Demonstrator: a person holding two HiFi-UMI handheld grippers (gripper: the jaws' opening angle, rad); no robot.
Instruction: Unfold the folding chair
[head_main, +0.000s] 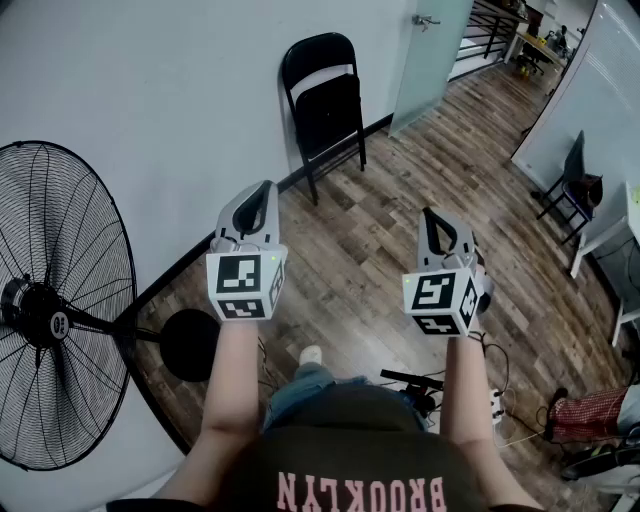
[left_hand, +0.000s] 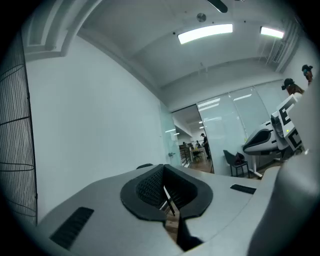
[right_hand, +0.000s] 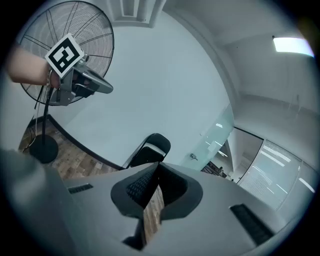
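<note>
Left gripper (head_main: 256, 196) & right gripper (head_main: 437, 222) were both empty, jaws pressed together, prob because folding chair (head_main: 325, 105) stood well apart ahead, folded flat vs wall (head_main: 150, 80); approach not yet made.

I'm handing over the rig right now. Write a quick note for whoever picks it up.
Left gripper: jaws shut, empty, held in the air.
Right gripper: jaws shut, empty, held in the air.
Chair: folded, leaning on the wall, well ahead of both grippers, untouched.
Done: nothing yet.
Left: walk up, probably open the jaws, grip the chair and unfold it.
</note>
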